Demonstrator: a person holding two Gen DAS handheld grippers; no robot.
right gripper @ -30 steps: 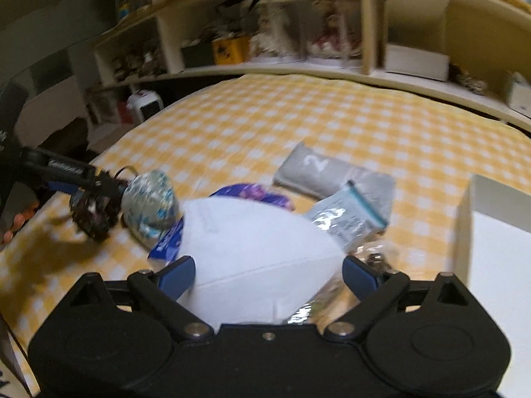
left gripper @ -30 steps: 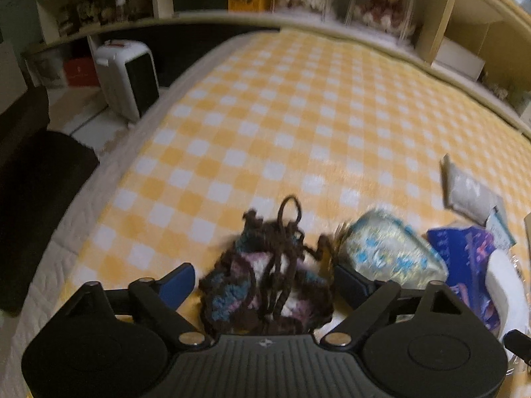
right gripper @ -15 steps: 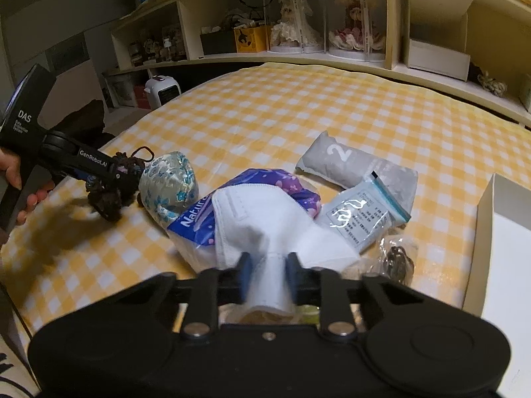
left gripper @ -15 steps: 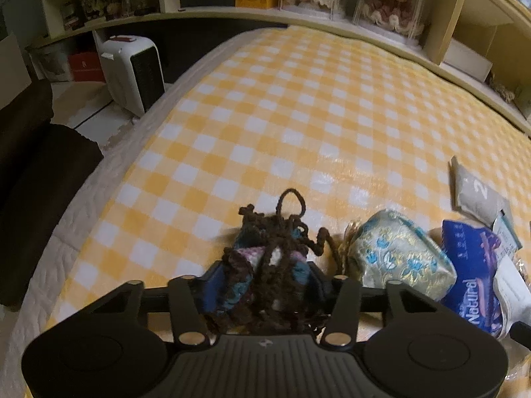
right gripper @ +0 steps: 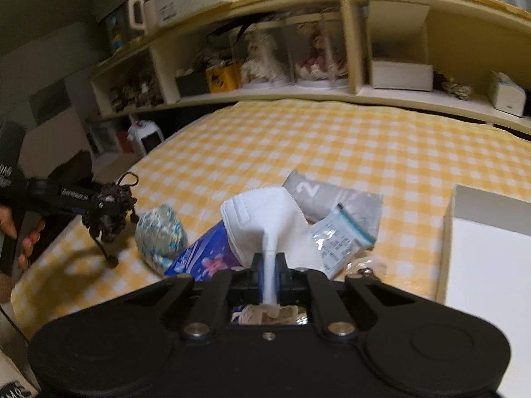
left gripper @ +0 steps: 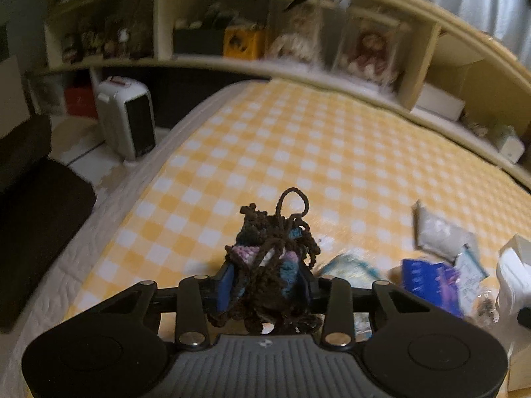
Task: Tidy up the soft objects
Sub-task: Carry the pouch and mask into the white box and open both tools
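1. The left gripper (left gripper: 265, 285) is clamped on a brown crocheted drawstring pouch (left gripper: 270, 258) with patches of blue, pink and white — its cord loop stands up above the jaws, and loose strands hang below them.
2. In the right wrist view that same pouch hangs clear of the yellow-and-white checked bedcover (right gripper: 365, 139), casting a shadow on the cloth; a hand (right gripper: 20, 232) grips the tool's handle at the left edge.
3. The right gripper (right gripper: 269, 275) is pinched on the folded edge of a white face mask (right gripper: 265, 219), whose cup fans out ahead of the fingertips.
4. On the cover beneath and around the mask lie a blue floral tissue pack (right gripper: 202, 258), a blue-and-gold brocade pouch (right gripper: 159, 235), a grey packet marked "2" (right gripper: 332, 195) and a clear zip bag (right gripper: 338, 242) — all clustered close together.
5. A white box (right gripper: 491, 252) sits at the right, just beside the pile.
6. Shelves (right gripper: 298, 89) behind the bed hold dolls in clear cases; a white heater (left gripper: 127, 119) stands on the floor.
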